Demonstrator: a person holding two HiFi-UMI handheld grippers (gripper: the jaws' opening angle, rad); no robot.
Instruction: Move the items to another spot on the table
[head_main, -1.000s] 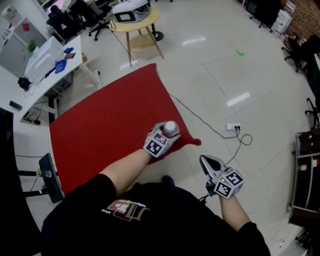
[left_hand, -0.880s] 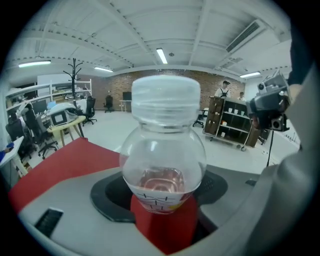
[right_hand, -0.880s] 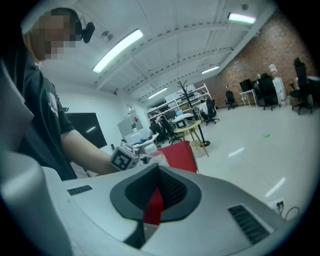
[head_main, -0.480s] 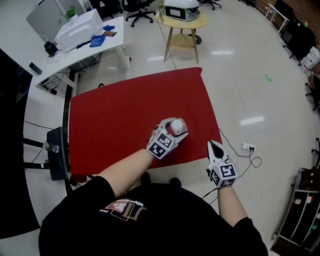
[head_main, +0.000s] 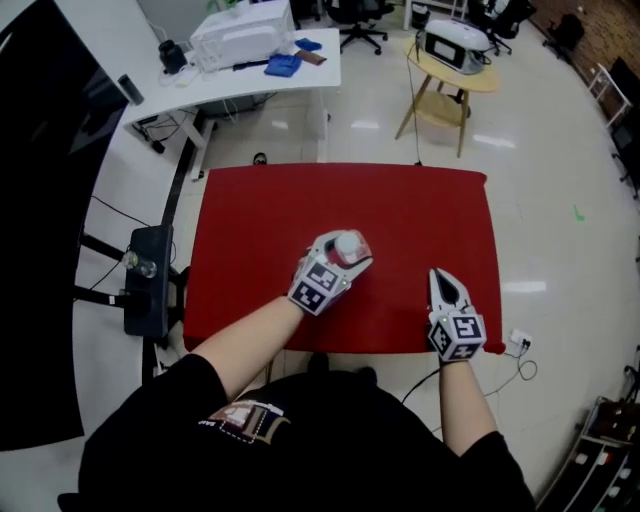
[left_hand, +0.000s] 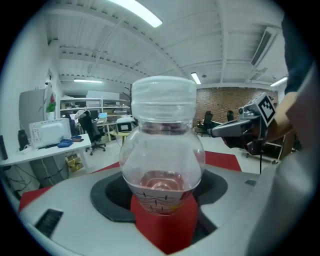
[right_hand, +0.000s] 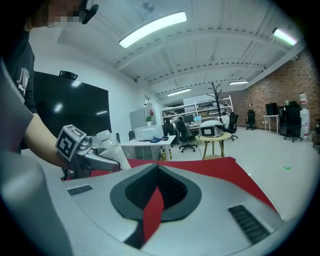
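One red table (head_main: 250, 220) across the middle of the head view. Beyond it, one white desk (head_main: 230, 75) at 11 o'clock and one round wooden side table (head_main: 450, 75) at 1 o'clock. Two grippers over the red top. Left gripper (head_main: 335, 262) near centre, jaws clenched on the one clear bottle (head_main: 349, 243), upright, capped, a little pinkish liquid inside. Right gripper (head_main: 440, 283) at 4 o'clock by the near edge, jaws drawn together on nothing.
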